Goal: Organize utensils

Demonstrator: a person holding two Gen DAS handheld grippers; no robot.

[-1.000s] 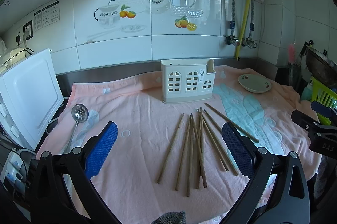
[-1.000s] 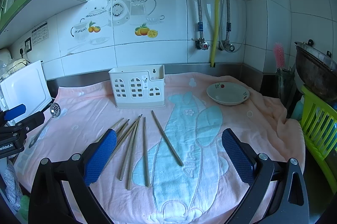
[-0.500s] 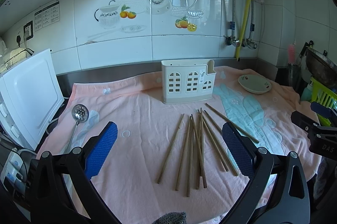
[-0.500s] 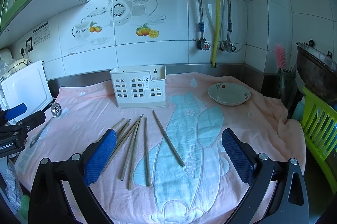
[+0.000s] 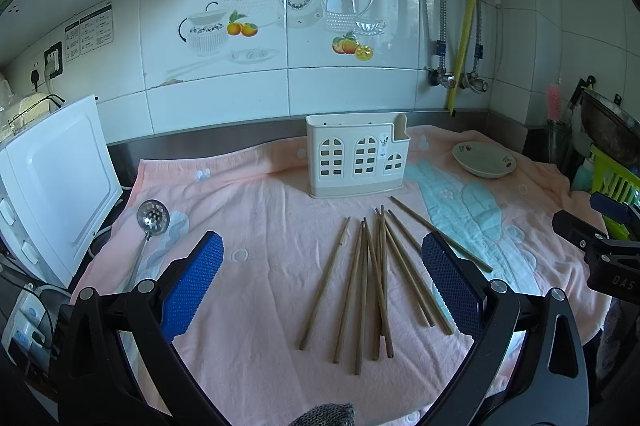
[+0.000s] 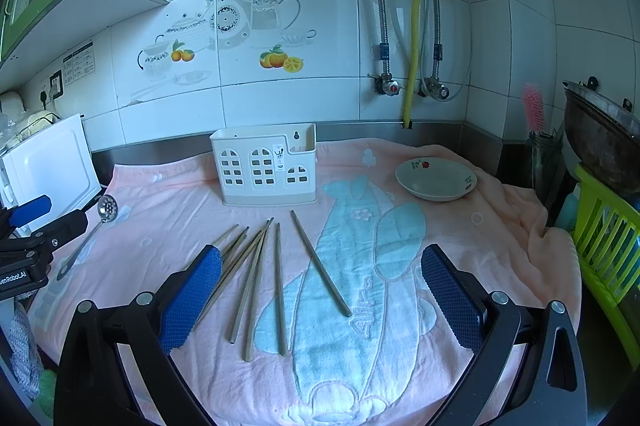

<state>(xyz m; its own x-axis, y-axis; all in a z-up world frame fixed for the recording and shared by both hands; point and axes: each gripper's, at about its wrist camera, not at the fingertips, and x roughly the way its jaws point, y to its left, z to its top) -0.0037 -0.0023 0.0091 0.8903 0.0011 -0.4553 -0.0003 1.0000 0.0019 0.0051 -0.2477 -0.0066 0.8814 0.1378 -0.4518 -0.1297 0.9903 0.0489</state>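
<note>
Hardly anything has changed from a second ago: the right gripper (image 6: 321, 290) has crept a touch closer to the counter, so the holder and bowl sit slightly lower in its view, while the left gripper (image 5: 322, 280) has not moved and its view matches the earlier one.

The white holder (image 5: 357, 155) stands upright at the back of the pink towel (image 5: 256, 209), near the wall. Its inside is hidden from here, so I cannot tell what it holds. The bowl (image 6: 436, 179) to the right of it looks empty. A green basket (image 6: 608, 250) stands off the towel's right edge.

The chopsticks (image 5: 370, 286) lie loose on the towel in front of the holder, fanned out and partly crossing, one of them (image 6: 320, 263) lying apart to the right on the blue pattern. A slotted spoon (image 5: 150, 230) lies near the towel's left edge, well apart from them.

Both grippers hover above the towel with jaws spread wide, gripping nothing and touching nothing; the chopsticks show between the blue pads (image 5: 192, 286).
</note>
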